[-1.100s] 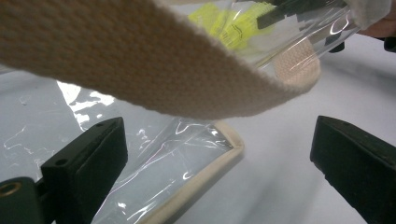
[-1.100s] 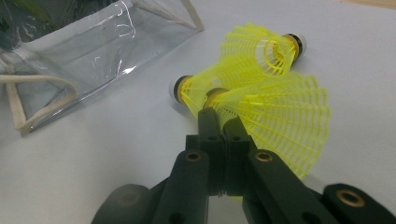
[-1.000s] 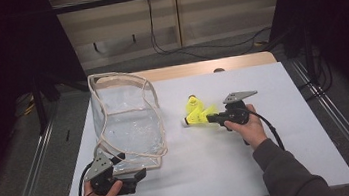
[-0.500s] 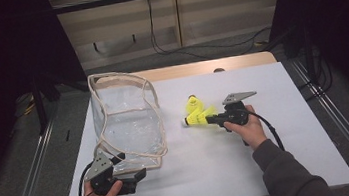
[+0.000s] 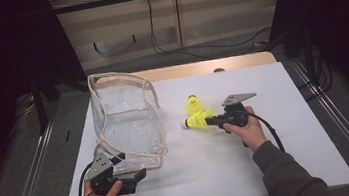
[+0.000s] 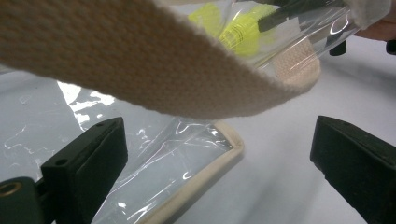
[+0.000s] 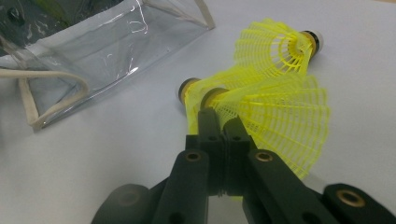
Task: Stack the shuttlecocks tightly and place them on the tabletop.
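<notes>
Yellow shuttlecocks point(image 5: 198, 117) lie in a small heap at the centre of the high view, just right of the clear bag point(image 5: 127, 121), on the white table point(image 5: 295, 113). In the right gripper view you see three of them, one with its cork toward the upper right. Your right gripper point(image 5: 209, 121) has its jaws pressed together on the mesh skirt of the nearest shuttlecock point(image 7: 261, 112).

Compared with the frames of one second ago, nothing has changed: both your hands, the heap and the bag are at the same places. So I judge the pinch is already made and the lift has not started.

Your left gripper point(image 5: 139, 174), at the lower left of the high view, stands with jaws wide apart around the bag's webbing strap point(image 6: 154, 60), not pressing it. You probably need to hold the bag open before the shuttlecock can go in.
</notes>
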Demonstrator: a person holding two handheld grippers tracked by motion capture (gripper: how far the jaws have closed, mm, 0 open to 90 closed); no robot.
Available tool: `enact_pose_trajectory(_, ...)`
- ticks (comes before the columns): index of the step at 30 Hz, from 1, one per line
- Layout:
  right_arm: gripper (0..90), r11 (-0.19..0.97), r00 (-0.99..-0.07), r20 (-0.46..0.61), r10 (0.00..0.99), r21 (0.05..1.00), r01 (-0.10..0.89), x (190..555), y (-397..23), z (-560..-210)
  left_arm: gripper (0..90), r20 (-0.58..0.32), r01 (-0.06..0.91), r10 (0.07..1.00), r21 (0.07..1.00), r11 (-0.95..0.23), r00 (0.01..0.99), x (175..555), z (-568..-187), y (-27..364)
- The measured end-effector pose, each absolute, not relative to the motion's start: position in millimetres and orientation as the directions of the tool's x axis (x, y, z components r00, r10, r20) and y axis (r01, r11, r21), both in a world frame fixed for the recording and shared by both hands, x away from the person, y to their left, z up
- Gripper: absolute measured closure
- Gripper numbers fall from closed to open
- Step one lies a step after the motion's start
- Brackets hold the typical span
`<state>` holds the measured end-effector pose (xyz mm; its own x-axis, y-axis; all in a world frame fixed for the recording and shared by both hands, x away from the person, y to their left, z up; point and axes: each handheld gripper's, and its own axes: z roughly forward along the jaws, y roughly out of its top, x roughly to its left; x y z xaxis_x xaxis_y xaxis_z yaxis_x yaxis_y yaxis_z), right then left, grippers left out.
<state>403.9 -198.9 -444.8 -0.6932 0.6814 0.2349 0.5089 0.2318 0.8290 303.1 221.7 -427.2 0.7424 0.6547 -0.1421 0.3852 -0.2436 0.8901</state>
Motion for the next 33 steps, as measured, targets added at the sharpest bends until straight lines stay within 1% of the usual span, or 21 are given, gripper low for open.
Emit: enact_pose_trajectory(33, 88.2, 0.200, -0.681, 0.273, 0.679, 0.825, 0.529, 406.5, -193.2, -453.3, 3.9, -0.144, 0.388, 0.652, 0.888, -0.246, 0.744, 303.3, -427.2, 222.4)
